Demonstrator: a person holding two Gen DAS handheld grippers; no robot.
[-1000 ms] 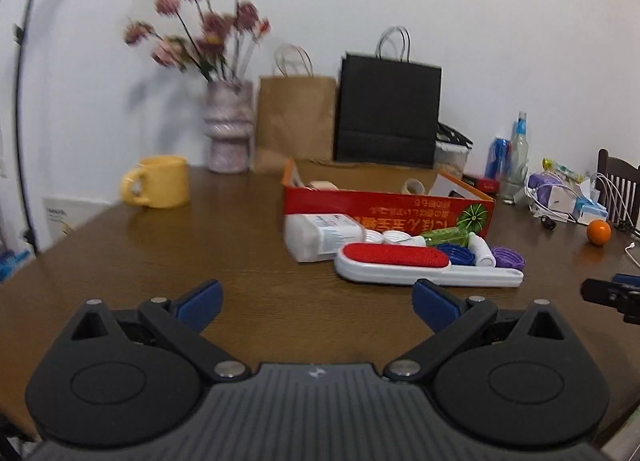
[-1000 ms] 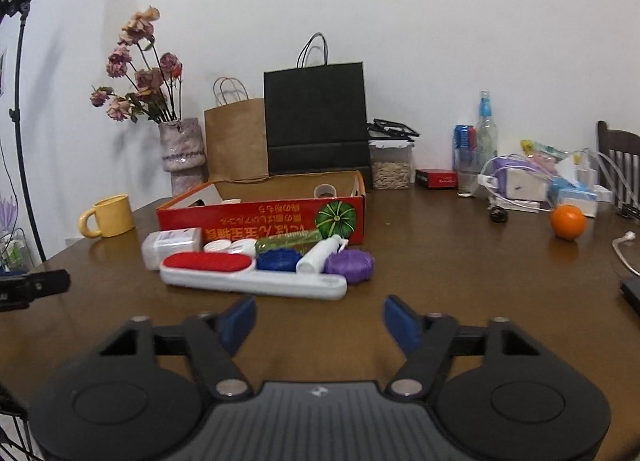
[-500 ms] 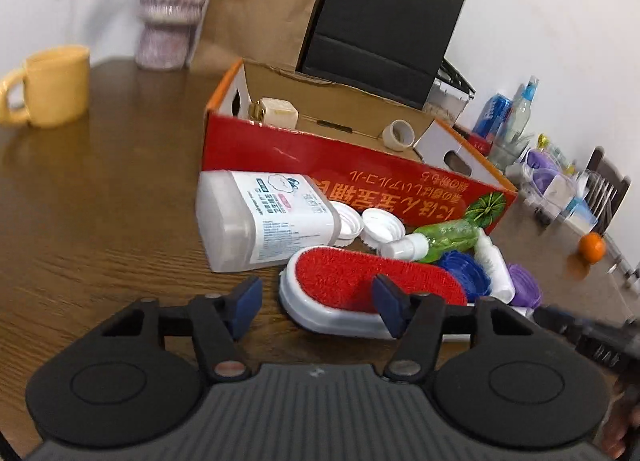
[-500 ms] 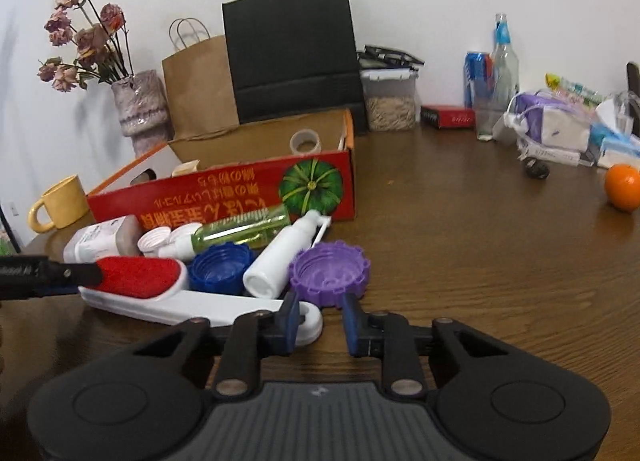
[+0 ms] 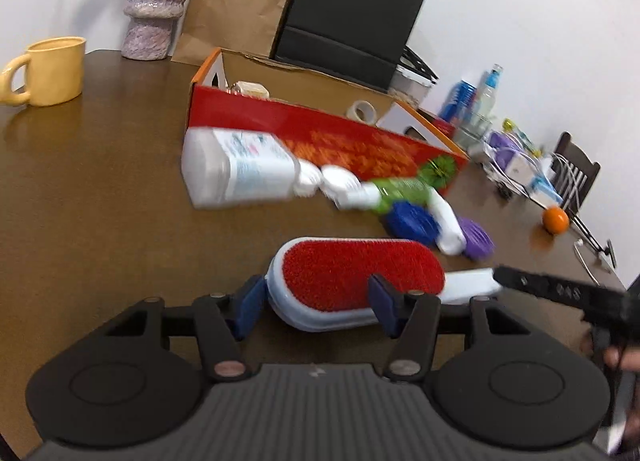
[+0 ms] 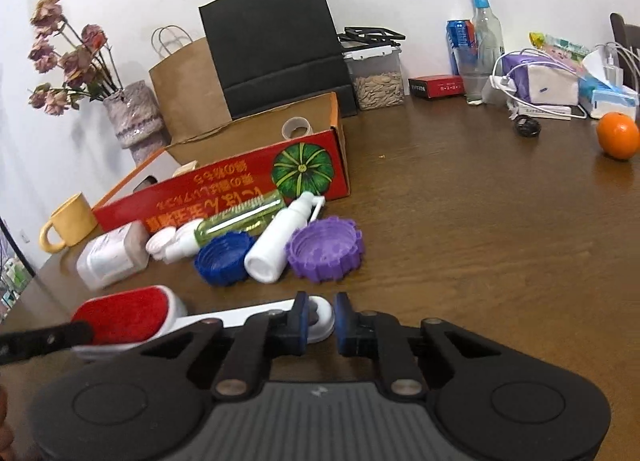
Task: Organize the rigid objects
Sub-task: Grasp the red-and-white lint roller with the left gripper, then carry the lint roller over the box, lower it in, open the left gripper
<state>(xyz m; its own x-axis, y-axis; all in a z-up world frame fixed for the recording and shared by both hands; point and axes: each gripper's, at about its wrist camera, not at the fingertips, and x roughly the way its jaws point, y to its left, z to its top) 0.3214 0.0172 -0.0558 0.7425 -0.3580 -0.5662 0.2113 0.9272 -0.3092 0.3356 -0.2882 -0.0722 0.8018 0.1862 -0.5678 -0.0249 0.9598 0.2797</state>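
Observation:
A white lint brush with a red pad (image 5: 360, 277) is off the table, away from the row of objects. My left gripper (image 5: 316, 305) is shut on its red head. My right gripper (image 6: 320, 321) is shut on the white handle end (image 6: 320, 315). Behind it lie a white pill bottle (image 5: 236, 173), a green bottle (image 6: 236, 221), a blue cap (image 6: 224, 257), a white spray bottle (image 6: 280, 245) and a purple cap (image 6: 324, 249), all in front of a red cardboard box (image 6: 240, 189).
A yellow mug (image 5: 52, 69), a vase (image 5: 154, 9) and two paper bags (image 6: 276, 45) stand at the back. An orange (image 6: 618, 135), bottles, cables and boxes crowd the right. A tape roll (image 6: 297, 127) lies in the box.
Both grippers moved in from the table's near edge and closed on the lint brush, left on the head, right on the handle. The brush has come toward me, away from the row.

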